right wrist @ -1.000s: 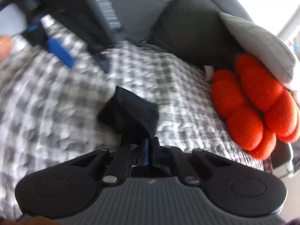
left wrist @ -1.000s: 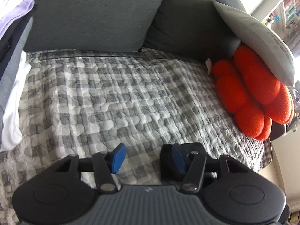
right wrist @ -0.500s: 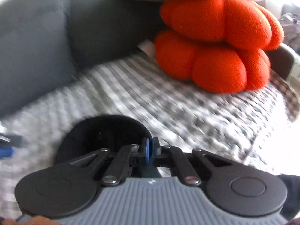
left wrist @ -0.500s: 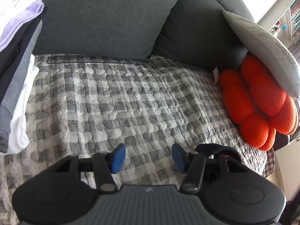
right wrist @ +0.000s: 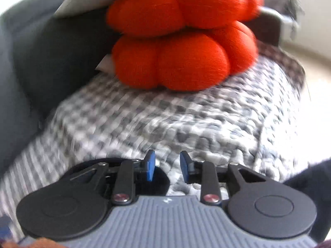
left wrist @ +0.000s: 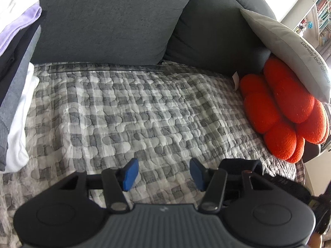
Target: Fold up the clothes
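Note:
A small folded black garment (left wrist: 240, 164) lies on the checked quilt (left wrist: 134, 111) near the sofa's front right edge, just right of my left gripper (left wrist: 162, 174), which is open and empty above the quilt. In the right wrist view the black garment (right wrist: 158, 180) shows as a dark patch under and behind the left finger of my right gripper (right wrist: 166, 168), which is open and holds nothing. A stack of folded clothes (left wrist: 15, 86), white, lilac, dark and grey, sits at the left edge.
An orange knot cushion (left wrist: 283, 111) (right wrist: 182, 41) and a grey pillow (left wrist: 289, 47) lean against the dark grey sofa back (left wrist: 107, 18) on the right. The quilt's front right corner drops off toward the floor. A dark cloth (right wrist: 310, 179) shows at the right.
My right gripper swung right toward the orange cushion, set the black garment down on the quilt and opened. My left gripper stayed open and drew back slightly.

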`<state>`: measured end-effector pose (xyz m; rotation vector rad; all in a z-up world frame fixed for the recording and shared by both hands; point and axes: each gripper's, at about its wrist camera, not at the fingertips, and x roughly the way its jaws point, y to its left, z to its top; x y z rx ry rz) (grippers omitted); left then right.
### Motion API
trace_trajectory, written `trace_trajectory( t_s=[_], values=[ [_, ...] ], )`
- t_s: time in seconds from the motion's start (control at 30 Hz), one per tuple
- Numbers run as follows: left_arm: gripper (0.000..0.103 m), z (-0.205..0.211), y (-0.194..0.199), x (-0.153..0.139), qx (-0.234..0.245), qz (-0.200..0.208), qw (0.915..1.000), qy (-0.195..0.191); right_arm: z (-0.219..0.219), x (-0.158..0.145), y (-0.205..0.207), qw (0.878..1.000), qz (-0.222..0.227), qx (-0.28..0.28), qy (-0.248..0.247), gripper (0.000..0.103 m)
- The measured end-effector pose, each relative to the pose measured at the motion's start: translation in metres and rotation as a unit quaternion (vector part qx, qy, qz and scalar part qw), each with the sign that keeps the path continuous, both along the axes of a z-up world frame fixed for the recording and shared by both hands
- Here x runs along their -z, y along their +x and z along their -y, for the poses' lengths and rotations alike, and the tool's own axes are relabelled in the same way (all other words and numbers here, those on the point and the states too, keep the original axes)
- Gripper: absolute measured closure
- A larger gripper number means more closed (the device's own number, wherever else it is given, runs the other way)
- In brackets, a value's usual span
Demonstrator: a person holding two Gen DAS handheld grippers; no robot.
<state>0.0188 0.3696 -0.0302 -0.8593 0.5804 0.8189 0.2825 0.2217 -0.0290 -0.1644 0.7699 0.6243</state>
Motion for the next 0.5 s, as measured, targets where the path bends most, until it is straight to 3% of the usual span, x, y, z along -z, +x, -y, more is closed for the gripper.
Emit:
trace_trajectory(
  t_s=[0.17,0.27,0.43,0.5],
  values=[
    [0.048,-0.003,-0.002,0.002,-0.01,0.002,0.9999,-0.005,0.003,-0.012,-0.035,0.996,0.072,-0.039,-0.032,0.072],
    [0.048,0.001,0.001,0.001,-0.01,-0.001,0.9999,0.005,0.012,-0.016,-0.057,0.989,0.086,-0.118,-0.022,0.072],
    [0.048,0.003,-0.001,-0.002,-0.008,-0.003,0.9999,0.015,0.0,-0.008,-0.111,0.946,0.169,-0.261,-0.093,0.071],
    [0.048,0.001,-0.004,-0.002,-0.019,-0.002,0.9997,0.014,-0.007,-0.007,-0.112,0.946,0.153,-0.277,-0.076,0.066]
  ],
)
